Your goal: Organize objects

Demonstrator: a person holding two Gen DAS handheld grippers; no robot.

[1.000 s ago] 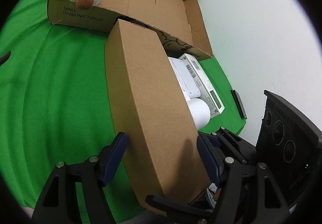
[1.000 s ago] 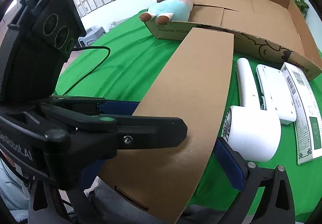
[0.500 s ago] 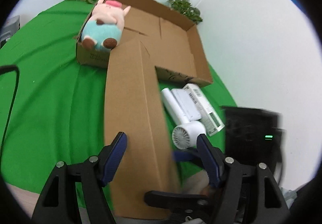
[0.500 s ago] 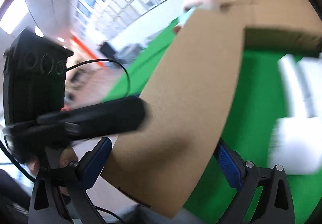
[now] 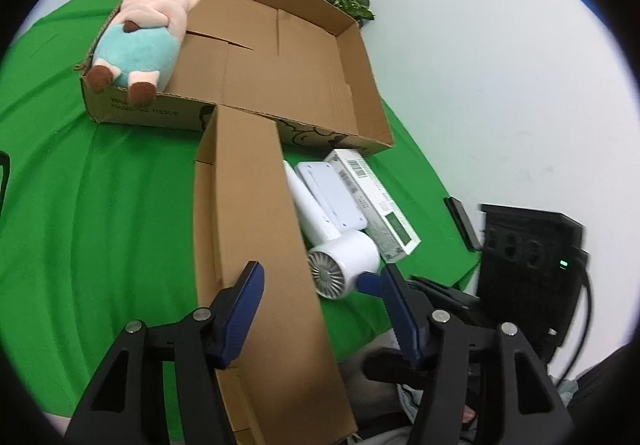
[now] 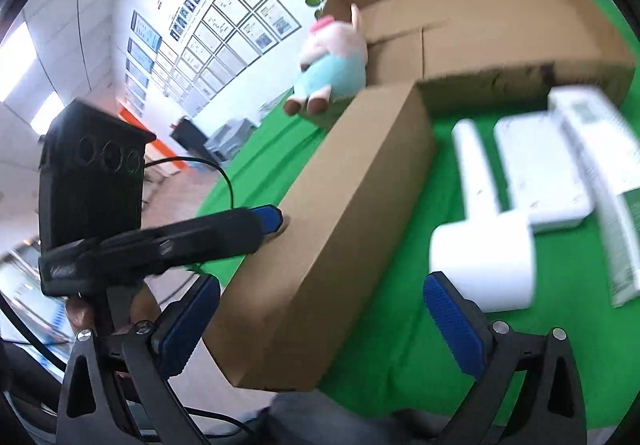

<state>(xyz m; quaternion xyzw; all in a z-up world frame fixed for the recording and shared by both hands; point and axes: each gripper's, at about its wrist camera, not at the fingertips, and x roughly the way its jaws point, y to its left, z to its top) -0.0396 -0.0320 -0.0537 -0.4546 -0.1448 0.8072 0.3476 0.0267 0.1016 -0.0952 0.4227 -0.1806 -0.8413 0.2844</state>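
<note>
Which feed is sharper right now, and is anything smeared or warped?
Left wrist: mostly sharp, the plush pig and long cardboard box crisp; slight smear on the black device at right; fisheye bends the edges. Right wrist: motion blur throughout, the hair dryer and white boxes smeared, bright glare from ceiling lights at left.

My left gripper (image 5: 320, 309): black angular frame, blue ribbed pads, silver screw heads at the finger joints. My right gripper (image 6: 320, 321): same black struts, blue grooved pads, silver screws. Each carries a black box with three round recesses; one shows a green light. Black cables trail off. Bare fingers (image 6: 80, 313) on the handle.
</note>
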